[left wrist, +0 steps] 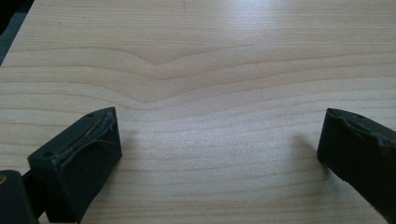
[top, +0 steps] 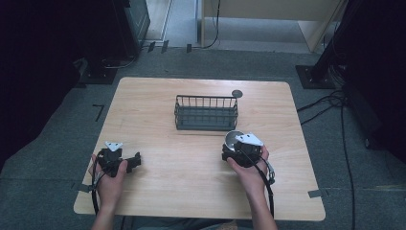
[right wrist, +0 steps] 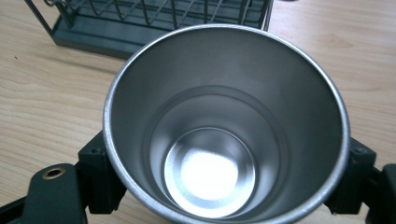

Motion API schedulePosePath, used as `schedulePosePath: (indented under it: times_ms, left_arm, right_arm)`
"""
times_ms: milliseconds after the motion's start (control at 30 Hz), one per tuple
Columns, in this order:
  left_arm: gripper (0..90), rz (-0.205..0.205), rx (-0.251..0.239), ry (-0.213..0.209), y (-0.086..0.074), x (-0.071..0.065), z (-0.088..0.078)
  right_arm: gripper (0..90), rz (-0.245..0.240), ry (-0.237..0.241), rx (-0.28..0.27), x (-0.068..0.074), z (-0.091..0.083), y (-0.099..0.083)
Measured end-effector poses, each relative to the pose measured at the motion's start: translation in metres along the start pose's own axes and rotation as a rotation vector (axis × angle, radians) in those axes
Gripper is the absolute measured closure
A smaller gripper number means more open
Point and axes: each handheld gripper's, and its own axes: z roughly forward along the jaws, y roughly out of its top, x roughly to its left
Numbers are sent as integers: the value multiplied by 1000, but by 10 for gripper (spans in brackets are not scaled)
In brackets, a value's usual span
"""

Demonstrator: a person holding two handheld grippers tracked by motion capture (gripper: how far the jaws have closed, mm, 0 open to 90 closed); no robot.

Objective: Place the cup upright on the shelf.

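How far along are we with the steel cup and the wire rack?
Done: the right gripper has closed on the steel cup, jaws on either side of its wall. In hand: the cup sits upright just in front of the wire rack. Left: probably moving it into the rack, which looks empty. The left gripper rests open over bare table.

From my seat, the right gripper has its jaws clamped on either side of a steel cup, whose open mouth faces the camera (its bottom gleams). Behind it a dark wire basket stands on the wooden table.
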Motion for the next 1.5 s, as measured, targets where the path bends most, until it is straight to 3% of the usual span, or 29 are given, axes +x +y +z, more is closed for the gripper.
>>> schedulePosePath:
  times_ms: [900,1500]
  left_arm:
    - [0,4,-2,-3,0,0,0]
    - [0,3,-3,-3,0,-1,0]
  right_arm:
    - [185,-37,40,-88,9,-14,43]
    - [185,-75,49,-120,15,-6,84]
